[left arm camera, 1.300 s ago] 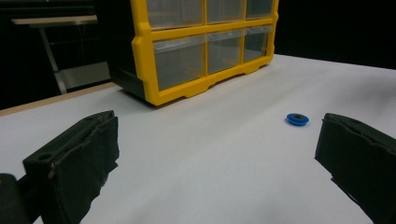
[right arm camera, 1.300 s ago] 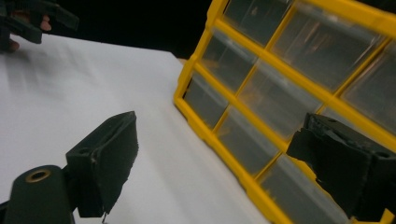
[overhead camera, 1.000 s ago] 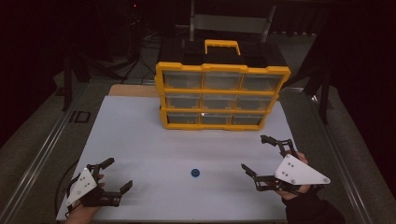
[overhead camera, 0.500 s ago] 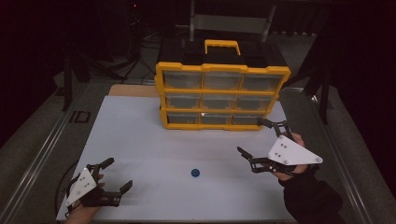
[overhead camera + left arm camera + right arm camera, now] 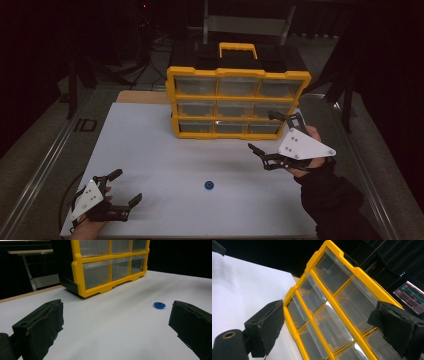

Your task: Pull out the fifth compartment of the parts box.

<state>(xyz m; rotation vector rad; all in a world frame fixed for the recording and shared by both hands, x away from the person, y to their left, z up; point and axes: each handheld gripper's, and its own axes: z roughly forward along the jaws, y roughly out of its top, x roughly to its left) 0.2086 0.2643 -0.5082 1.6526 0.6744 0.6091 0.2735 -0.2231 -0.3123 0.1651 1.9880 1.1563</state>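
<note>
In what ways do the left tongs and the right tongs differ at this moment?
The left tongs sit low at the near left corner of the white table, while the right tongs are raised near the yellow drawer cabinet. The left tongs face the small blue ring; the right tongs face the cabinet's clear drawers. Both are open, hold nothing, and carry a pale three-cornered plate.

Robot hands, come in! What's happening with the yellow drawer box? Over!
Right gripper open, raised near drawer box. Left gripper open, low on table. Blue disc lies loose between. Nothing blocking.
</note>
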